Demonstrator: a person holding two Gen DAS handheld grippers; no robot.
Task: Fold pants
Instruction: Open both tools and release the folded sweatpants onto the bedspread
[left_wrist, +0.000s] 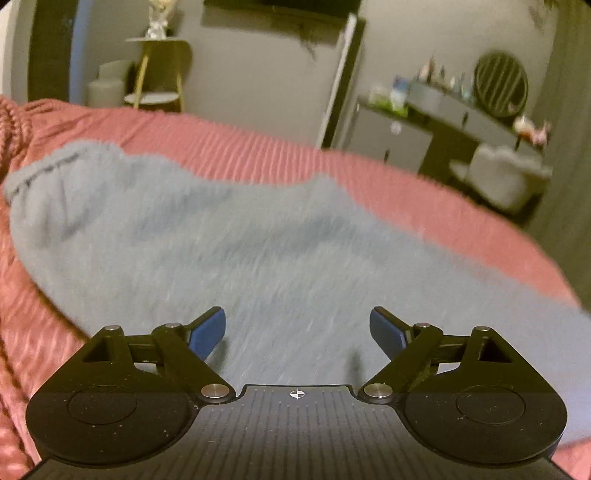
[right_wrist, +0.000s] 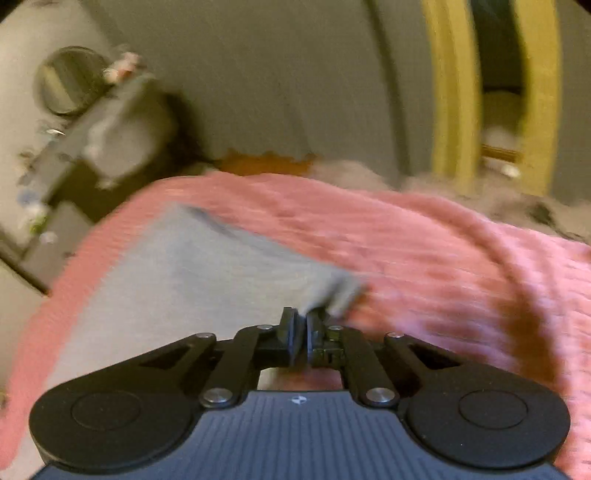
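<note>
1. The grey pants (left_wrist: 229, 240) are spread flat on the pink ribbed bedspread (left_wrist: 258, 147), ready for folding.
2. A corner of the pants is clamped by the right gripper (right_wrist: 301, 325), presumably to be carried over.
3. The left gripper (left_wrist: 297, 328) is held above the pants, jaws wide apart, empty.

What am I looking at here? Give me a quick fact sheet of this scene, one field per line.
setting: bedroom, pink ribbed bedspread
garment: grey-blue pants lying on the bedspread
left hand-held gripper: open, above the pants, nothing between its blue pads
right hand-held gripper: shut on a corner of the pants
background: side table, dresser with round mirror
image quality: both views motion-blurred
fold stage: unclear
</note>
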